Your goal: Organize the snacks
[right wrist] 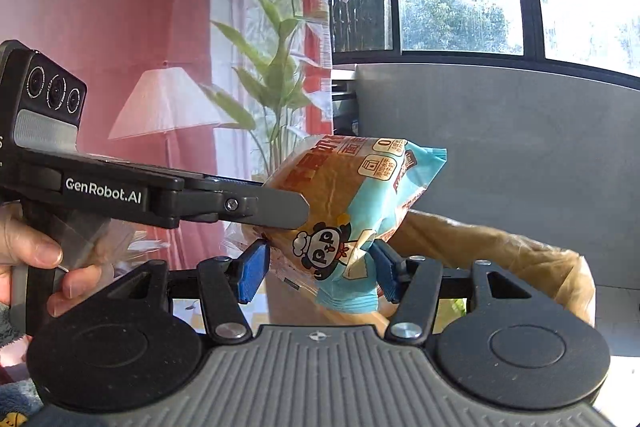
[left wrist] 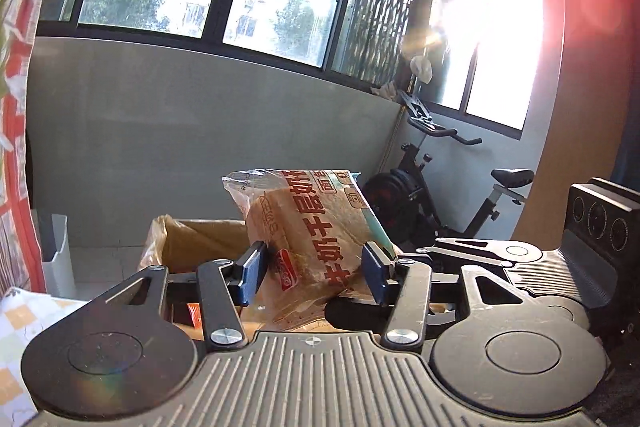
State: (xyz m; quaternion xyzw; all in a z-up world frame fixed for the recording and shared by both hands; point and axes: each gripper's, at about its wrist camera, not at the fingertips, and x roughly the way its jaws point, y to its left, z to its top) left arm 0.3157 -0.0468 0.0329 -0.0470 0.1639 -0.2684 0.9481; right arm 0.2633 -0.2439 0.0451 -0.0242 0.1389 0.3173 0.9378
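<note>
A bagged bread loaf (left wrist: 316, 227) with red lettering and a light blue end is held up in the air over a brown cardboard box (left wrist: 196, 239). My left gripper (left wrist: 316, 273) is shut on the bag's lower part, blue pads against both sides. My right gripper (right wrist: 320, 271) is shut on the same bag (right wrist: 352, 199) at its blue panda-printed end. The left gripper's body (right wrist: 120, 187) crosses the right wrist view from the left, its finger against the bag. The right gripper's body (left wrist: 552, 267) shows at the right of the left wrist view.
The box (right wrist: 500, 247) is lined with clear plastic. A small orange packet (left wrist: 194, 315) lies low beside it. A white bin (left wrist: 58, 255) stands at the left by a grey wall. An exercise bike (left wrist: 448, 187) stands at the back right. A patterned curtain (right wrist: 256, 67) hangs at the left.
</note>
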